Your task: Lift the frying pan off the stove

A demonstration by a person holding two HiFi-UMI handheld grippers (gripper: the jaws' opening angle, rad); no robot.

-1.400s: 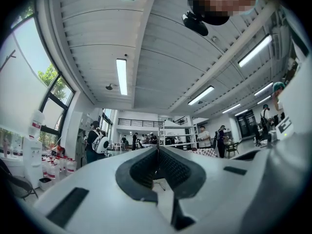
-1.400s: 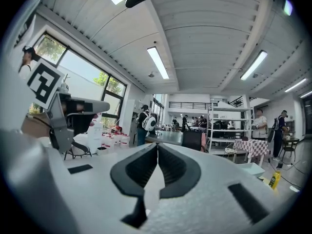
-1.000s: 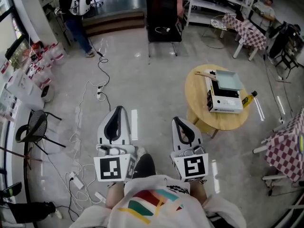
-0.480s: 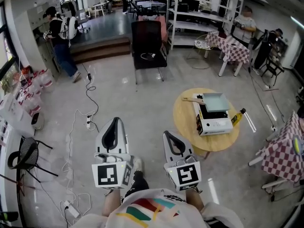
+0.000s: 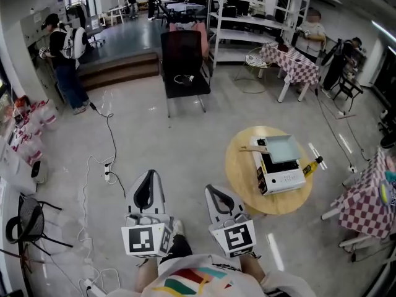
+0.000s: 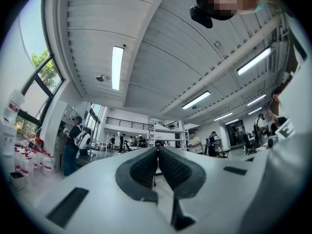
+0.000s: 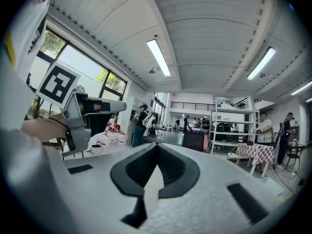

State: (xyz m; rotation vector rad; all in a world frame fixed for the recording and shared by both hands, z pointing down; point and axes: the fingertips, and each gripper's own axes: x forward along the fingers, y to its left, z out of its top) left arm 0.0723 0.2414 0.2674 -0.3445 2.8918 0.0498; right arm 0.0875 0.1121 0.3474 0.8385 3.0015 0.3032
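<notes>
- Left gripper (image 5: 148, 174): lower centre of the head view, left of the pair; jaws pressed together, nothing between them, as its own view (image 6: 157, 152) confirms
- Right gripper (image 5: 209, 188): lower centre, just right of the left one; jaws likewise closed on nothing (image 7: 157, 148)
- Frying pan (image 5: 283, 147): square, pale grey-blue, with a light handle pointing to frame left; sits on the upper end of the stove, centre right of the head view, well apart from both grippers
- Stove (image 5: 284, 178): white portable unit with a black top, on the round wooden surface (image 5: 238, 166)
- Bottle (image 5: 312, 164): yellow and dark, at the surface's right edge, just beside the stove
- Black chair (image 5: 182, 60): upper centre, on the grey floor
- Cables (image 5: 105, 166): trailing across the floor at left
</notes>
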